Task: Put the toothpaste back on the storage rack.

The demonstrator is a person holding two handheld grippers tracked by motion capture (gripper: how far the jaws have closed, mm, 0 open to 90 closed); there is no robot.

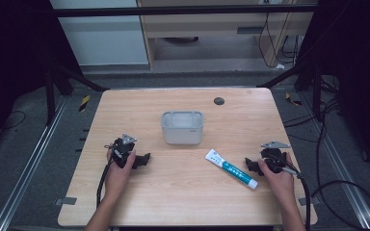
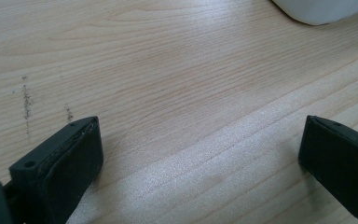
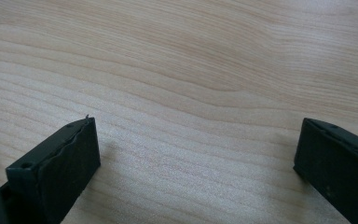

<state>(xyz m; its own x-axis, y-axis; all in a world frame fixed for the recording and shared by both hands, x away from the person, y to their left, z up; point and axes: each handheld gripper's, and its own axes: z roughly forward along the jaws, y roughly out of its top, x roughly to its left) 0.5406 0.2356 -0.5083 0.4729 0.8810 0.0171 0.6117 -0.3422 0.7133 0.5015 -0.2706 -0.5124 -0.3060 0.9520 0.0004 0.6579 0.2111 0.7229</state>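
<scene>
Table [image 1: 183,192] holds one tube [image 1: 231,169], one tub [image 1: 182,127].

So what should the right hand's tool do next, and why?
Probably slide toward the toothpaste tube. The right tool rests open on the table just beside the tube, with nothing between its jaws, and the white bin waits behind.

left gripper [image 1: 143,160] fingers spread, right gripper [image 1: 250,166] too — both low

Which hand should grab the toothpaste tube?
Probably the right. The right gripper, jaws open, sits just beside the toothpaste tube; the left gripper is farther off, across bare table.
</scene>
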